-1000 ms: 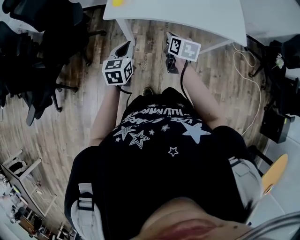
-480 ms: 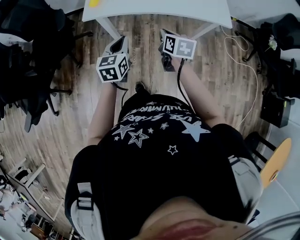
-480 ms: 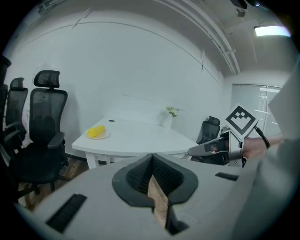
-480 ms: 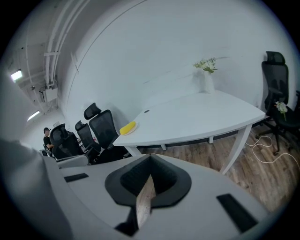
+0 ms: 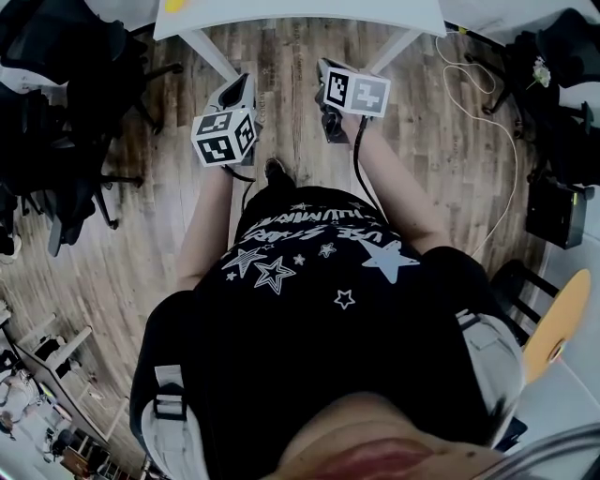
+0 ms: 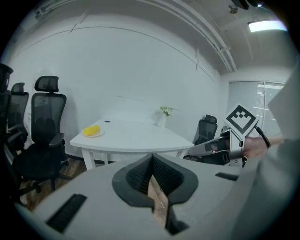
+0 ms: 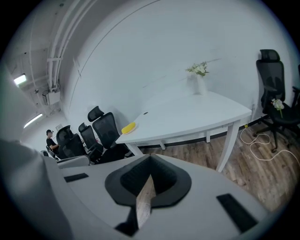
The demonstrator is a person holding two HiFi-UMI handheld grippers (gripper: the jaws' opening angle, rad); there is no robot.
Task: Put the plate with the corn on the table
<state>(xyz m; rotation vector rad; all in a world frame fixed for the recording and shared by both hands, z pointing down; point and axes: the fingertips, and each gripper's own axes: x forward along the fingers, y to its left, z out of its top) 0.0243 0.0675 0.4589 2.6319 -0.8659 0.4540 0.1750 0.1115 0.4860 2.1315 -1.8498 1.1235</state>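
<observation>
The corn (image 6: 92, 131) lies yellow on a small plate at the left end of a white table (image 6: 136, 139). The right gripper view shows the corn (image 7: 128, 127) on the same table (image 7: 187, 117). In the head view only a yellow bit of the corn (image 5: 174, 5) shows at the top edge. My left gripper (image 5: 242, 84) and right gripper (image 5: 324, 66) hang side by side over the wood floor, short of the table. Both are shut with nothing between the jaws, as seen at the left gripper (image 6: 151, 155) and the right gripper (image 7: 149, 160).
Black office chairs (image 6: 44, 126) stand left of the table, and more chairs (image 7: 105, 131) crowd that end. A vase of flowers (image 7: 199, 77) stands at the table's back. A white cable (image 5: 497, 141) lies on the floor at the right, near another chair (image 7: 274, 98).
In the head view the table and the floor cable have slid up and left toward the top edge. Both grippers stay side by side and shut.
</observation>
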